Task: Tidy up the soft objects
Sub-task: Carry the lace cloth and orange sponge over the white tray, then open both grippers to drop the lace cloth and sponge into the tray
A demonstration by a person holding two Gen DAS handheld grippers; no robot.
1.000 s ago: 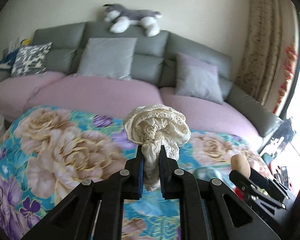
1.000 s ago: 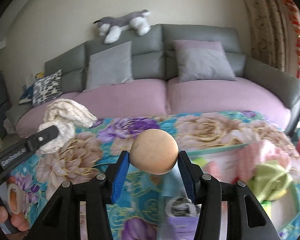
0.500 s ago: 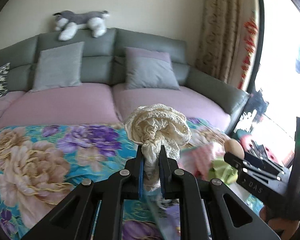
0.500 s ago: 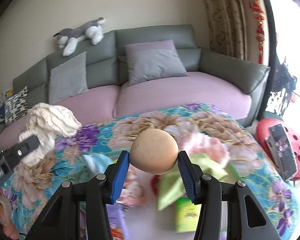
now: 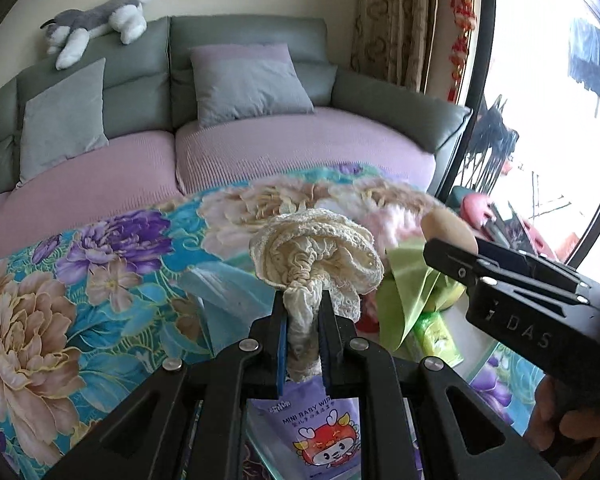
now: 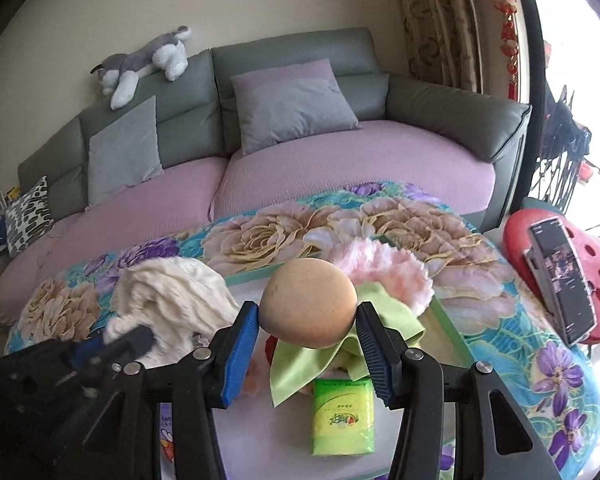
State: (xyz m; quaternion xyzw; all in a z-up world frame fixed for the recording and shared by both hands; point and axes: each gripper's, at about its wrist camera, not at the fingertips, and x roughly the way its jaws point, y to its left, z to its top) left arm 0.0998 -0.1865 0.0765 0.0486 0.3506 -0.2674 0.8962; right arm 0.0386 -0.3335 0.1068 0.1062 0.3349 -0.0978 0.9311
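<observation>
My left gripper (image 5: 303,312) is shut on a cream crocheted cloth (image 5: 316,248), held above the table; the cloth also shows at the left of the right wrist view (image 6: 172,300). My right gripper (image 6: 308,324) is shut on a tan egg-shaped sponge (image 6: 308,304), which also shows in the left wrist view (image 5: 448,228). Both hover over a white tray (image 6: 260,432) that holds a green cloth (image 6: 312,360), a fluffy pink item (image 6: 384,276), a green tissue pack (image 6: 342,416) and a purple baby wipes pack (image 5: 320,432).
The tray sits on a floral tablecloth (image 5: 80,300). Behind it is a grey and pink sofa (image 6: 340,160) with cushions and a plush husky (image 6: 144,64). A red stool (image 6: 596,260) with a phone (image 6: 560,280) stands at the right.
Both grippers have swung to the right and moved over the tray, keeping their loads. The tray's contents now sit directly below them.
</observation>
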